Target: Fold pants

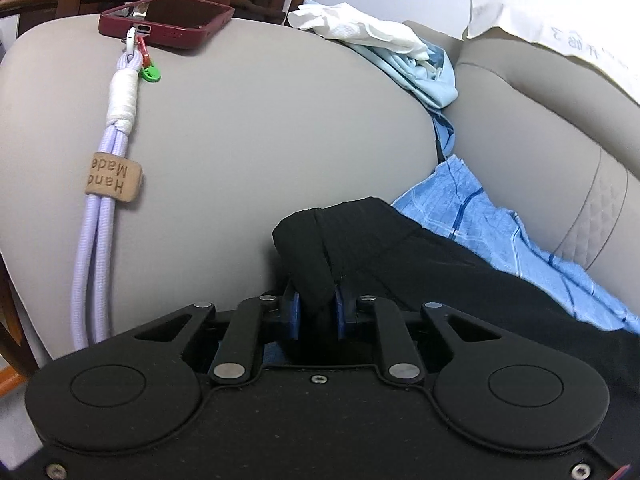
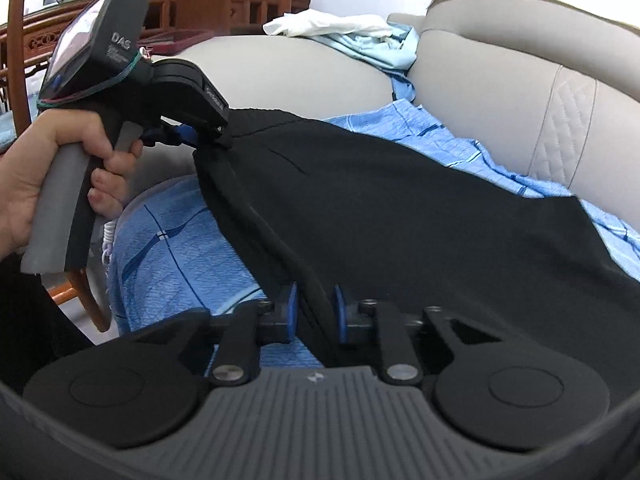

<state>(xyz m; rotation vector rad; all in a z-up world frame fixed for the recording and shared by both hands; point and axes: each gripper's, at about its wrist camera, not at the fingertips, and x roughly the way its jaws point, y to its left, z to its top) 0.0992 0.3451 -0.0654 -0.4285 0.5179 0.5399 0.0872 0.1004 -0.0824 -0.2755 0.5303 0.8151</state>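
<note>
While the black pants (image 2: 400,208) are stretched over the blue checked sheet (image 2: 180,256) on the seat of the grey sofa (image 1: 260,120), one fold of their cloth is pinched between the blue pads of each of the two grippers. In the left wrist view the left gripper (image 1: 318,312) is seen pressed onto a bunched corner of the waistband near the sofa's arm. In the right wrist view the right gripper (image 2: 314,314) is closed on a thick seam at the near edge of the pants, and the left gripper's handle is seen held in one hand (image 2: 44,184), with "DAS" printed on its screen housing. One phone (image 1: 168,20) in a dark red case is laid on the top edge of the sofa's arm; from it one lilac strap (image 1: 100,220) hangs, bearing one tan tag (image 1: 114,178) stamped "Hand Made" and one green clip (image 1: 151,74). One white cloth (image 1: 352,26) lies on pale blue fabric (image 1: 424,76) at the arm's far corner.
</note>
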